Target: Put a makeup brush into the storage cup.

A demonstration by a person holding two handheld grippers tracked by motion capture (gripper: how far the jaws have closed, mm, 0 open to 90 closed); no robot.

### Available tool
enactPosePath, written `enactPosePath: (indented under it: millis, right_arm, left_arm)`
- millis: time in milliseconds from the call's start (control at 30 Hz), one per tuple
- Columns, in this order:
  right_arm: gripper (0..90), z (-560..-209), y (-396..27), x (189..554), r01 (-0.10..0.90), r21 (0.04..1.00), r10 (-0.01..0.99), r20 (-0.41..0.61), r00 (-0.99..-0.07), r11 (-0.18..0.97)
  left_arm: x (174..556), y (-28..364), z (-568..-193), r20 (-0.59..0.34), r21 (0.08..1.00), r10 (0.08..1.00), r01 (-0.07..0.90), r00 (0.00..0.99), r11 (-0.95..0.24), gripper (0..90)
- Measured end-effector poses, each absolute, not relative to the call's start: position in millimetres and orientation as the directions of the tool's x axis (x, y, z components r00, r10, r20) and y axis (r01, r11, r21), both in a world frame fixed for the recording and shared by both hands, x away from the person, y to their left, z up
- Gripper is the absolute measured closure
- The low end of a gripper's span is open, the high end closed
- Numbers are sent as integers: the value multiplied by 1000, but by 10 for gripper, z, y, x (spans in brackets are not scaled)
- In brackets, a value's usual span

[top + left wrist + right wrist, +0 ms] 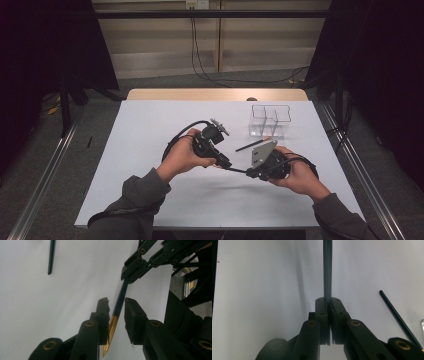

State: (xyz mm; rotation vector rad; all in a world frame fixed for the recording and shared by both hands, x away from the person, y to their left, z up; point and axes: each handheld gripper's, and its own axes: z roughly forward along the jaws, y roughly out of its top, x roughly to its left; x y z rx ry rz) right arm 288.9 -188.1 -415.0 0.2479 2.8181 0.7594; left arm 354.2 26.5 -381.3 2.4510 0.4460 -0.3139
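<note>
Pencil (119,302) lies between the left gripper's (117,305) spread jaws; right gripper (329,302) jaws pinch its end.

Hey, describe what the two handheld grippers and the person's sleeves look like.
Both the left gripper and the right gripper are black, with brass-coloured pivot rivets on jointed jaw arms. A grey three-cornered plate tops the right one; a black cable loops from the left. The sleeves are dark grey.

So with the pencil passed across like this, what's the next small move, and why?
Probably draw the left gripper back off the pencil. Its jaws stand apart with the pencil loose between them, while the right gripper is clamped on the other end. Then the right could carry it toward the clear box.
</note>
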Motion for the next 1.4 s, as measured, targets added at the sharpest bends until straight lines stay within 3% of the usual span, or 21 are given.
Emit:
enactPosePath:
  millis: [67, 333, 500, 867, 1033, 1400]
  right_arm:
    - [857, -4164, -1887, 2892, 117, 519, 227, -154, -962, 847]
    - [856, -4180, -1905, 2903, 142, 525, 260, -158, -953, 839]
    - [856, -4168, -1938, 2905, 163, 528, 283, -154, -947, 833]
    - [856, -4203, -2032, 2922, 200, 526, 321, -150, -935, 827]
    - [856, -4209, -2058, 2924, 232, 531, 353, -137, -926, 815]
    - [855, -4189, -2086, 2943, 252, 549, 379, -130, -916, 797]
  left_arm:
    - [3553, 275, -3813, -330, 551, 246, 398, 911, -734, 650]
    - [3583, 369, -3830, -299, 605, 279, 408, 912, -684, 581]
    - [3603, 418, -3845, -261, 633, 296, 394, 919, -666, 474]
    - [3639, 522, -3827, -191, 621, 320, 367, 928, -692, 293]
    - [3637, 580, -3849, -218, 638, 346, 401, 913, -657, 187]
    - [3624, 676, -3889, -250, 670, 379, 442, 891, -597, 67]
